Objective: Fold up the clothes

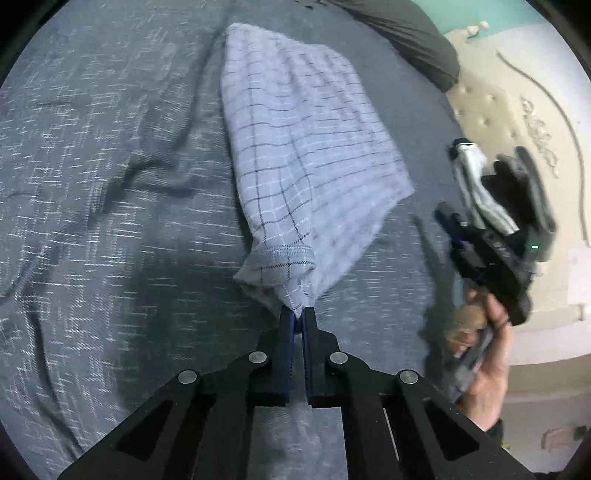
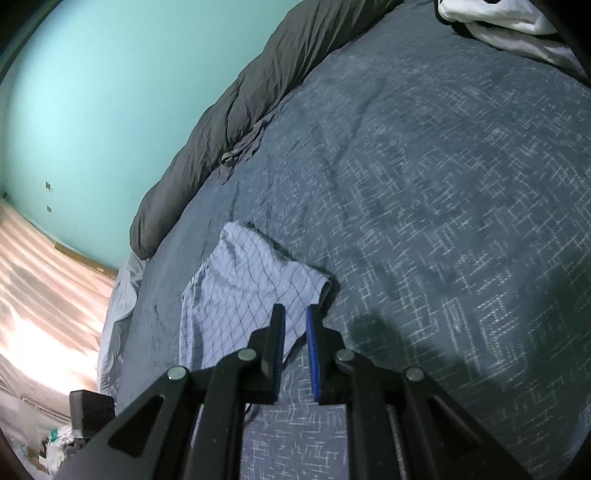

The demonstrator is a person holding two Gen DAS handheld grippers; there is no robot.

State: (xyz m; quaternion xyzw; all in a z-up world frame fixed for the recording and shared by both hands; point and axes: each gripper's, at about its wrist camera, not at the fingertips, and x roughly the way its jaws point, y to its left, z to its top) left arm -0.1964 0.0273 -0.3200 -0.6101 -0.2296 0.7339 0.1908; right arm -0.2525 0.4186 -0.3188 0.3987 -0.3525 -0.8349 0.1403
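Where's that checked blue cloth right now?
The checked cloth lies on the dark blue bedspread, one end pinched in the left gripper; the right gripper hangs open over its near edge.

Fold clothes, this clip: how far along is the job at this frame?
Early. Nothing visibly finished: the checked garment lies loosely gathered on the blue bedspread. In hand: the left gripper pinches its hemmed corner; the right gripper is open, empty. Left: its fold, plus the white clothing beyond.

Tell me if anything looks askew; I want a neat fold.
The checked garment lies rumpled and skewed on the bedspread, one corner bunched in the left gripper. The right gripper holds nothing.
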